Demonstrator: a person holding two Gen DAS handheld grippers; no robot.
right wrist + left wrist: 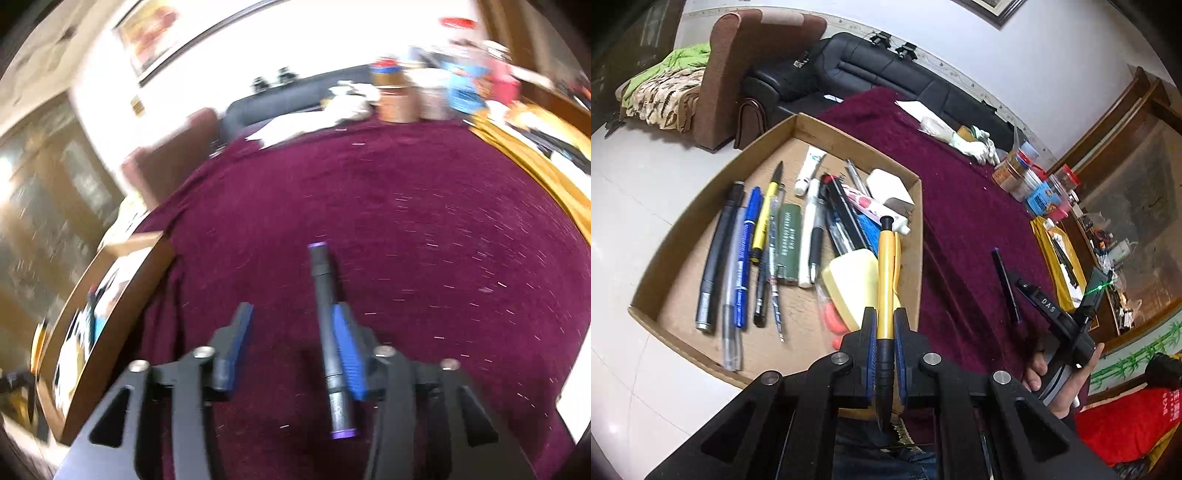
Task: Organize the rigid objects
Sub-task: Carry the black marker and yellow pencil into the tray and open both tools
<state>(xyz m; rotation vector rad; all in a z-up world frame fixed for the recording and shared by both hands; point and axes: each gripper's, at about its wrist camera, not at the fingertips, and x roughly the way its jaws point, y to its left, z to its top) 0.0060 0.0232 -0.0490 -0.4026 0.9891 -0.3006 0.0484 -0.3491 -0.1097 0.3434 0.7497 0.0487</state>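
Observation:
My left gripper (885, 328) is shut on a yellow pen (886, 280) with a black tip and holds it above the right side of a shallow cardboard box (683, 236). The box holds several pens, tubes, a yellow block and a white box. My right gripper (291, 332) is open over the maroon cloth (406, 221). A dark pen with purple ends (328, 332) lies on the cloth between its fingers, against the right finger (347, 350). In the left wrist view this pen (1006, 284) lies right of the box, by the right gripper (1067, 325).
The cardboard box (110, 295) shows at the left of the right wrist view. Jars (1030, 177) and a white glove (975, 146) sit at the far end of the table. A yellow cloth with objects (1056, 258) lies at the right. A black sofa (886, 70) stands behind.

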